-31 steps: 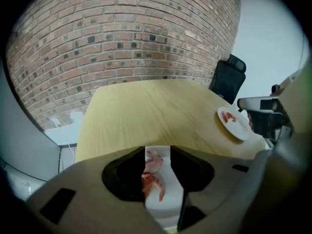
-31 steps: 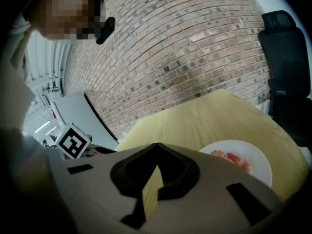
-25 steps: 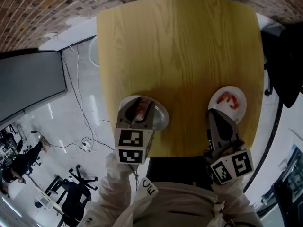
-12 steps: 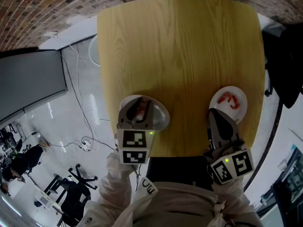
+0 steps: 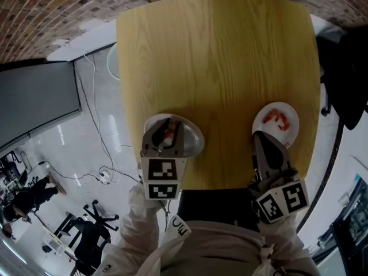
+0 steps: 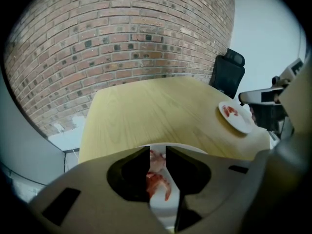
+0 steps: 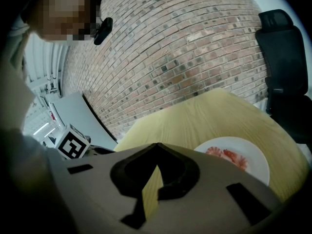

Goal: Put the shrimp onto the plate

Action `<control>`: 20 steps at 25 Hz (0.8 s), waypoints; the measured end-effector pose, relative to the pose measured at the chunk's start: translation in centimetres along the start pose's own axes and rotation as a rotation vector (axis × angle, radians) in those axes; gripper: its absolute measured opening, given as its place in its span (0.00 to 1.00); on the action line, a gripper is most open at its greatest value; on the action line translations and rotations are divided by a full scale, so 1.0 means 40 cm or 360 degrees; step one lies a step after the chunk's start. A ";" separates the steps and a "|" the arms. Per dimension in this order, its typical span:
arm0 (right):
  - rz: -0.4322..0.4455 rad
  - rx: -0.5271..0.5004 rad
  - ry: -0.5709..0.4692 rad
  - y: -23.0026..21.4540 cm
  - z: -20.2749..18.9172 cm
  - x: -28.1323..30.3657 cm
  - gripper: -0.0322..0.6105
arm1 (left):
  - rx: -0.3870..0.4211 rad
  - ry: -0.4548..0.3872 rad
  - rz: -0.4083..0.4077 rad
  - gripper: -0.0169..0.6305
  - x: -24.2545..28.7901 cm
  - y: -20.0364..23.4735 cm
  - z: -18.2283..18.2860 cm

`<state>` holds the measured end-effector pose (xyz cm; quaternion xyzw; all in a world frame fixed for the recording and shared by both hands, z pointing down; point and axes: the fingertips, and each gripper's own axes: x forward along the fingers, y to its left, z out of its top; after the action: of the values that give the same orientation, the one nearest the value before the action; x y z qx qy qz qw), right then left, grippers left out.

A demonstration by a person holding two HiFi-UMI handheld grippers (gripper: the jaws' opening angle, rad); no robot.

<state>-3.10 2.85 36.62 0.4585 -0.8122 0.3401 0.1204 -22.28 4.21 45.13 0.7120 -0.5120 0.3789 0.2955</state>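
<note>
Down at the near left of the table, mid-pickup with the left gripper: jaws just drawn closer, by the look of it now nipping a shrimp lying in the left dish. Tips tilted steeply down into that dish, shrimp right between them, not yet lifted off the white surface. Next, probably: confirm a firm hold, raise clear of the rim, carry across to the plate at the near right, well apart from the dish and already bearing other shrimp. Right gripper pressed together, empty, just short of that plate.
</note>
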 end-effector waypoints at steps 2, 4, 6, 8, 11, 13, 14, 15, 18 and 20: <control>0.0000 0.0003 -0.0002 -0.002 0.001 -0.004 0.09 | 0.0002 -0.0006 0.0001 0.19 -0.003 -0.004 0.003; -0.0001 0.0004 -0.0001 -0.004 0.000 -0.007 0.09 | 0.0004 -0.0011 0.0002 0.18 -0.006 -0.006 0.006; 0.0000 0.0005 -0.0002 -0.002 -0.002 -0.010 0.09 | 0.0007 -0.0018 0.0003 0.18 -0.011 -0.009 0.008; 0.0001 0.0007 -0.0004 -0.002 -0.003 -0.017 0.09 | 0.0010 -0.0024 0.0002 0.18 -0.017 -0.015 0.009; 0.0000 0.0011 -0.0012 -0.001 -0.003 -0.026 0.09 | 0.0014 -0.0029 0.0003 0.18 -0.023 -0.021 0.011; -0.0001 0.0015 -0.0017 -0.003 -0.003 -0.032 0.09 | 0.0019 -0.0031 0.0010 0.18 -0.026 -0.025 0.011; -0.0003 0.0016 -0.0019 -0.005 -0.003 -0.037 0.09 | 0.0020 -0.0035 0.0013 0.17 -0.028 -0.027 0.012; -0.0005 0.0018 -0.0021 -0.008 -0.004 -0.042 0.09 | 0.0021 -0.0040 0.0014 0.17 -0.030 -0.031 0.013; -0.0012 0.0023 -0.0025 -0.018 -0.011 -0.057 0.09 | 0.0028 -0.0045 0.0018 0.17 -0.034 -0.045 0.012; -0.0014 0.0029 -0.0030 -0.023 -0.014 -0.066 0.09 | 0.0034 -0.0046 0.0023 0.17 -0.037 -0.054 0.010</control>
<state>-0.96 4.65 36.11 0.4664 -0.8081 0.3425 0.1101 -20.41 5.27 43.59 0.7168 -0.5172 0.3762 0.2778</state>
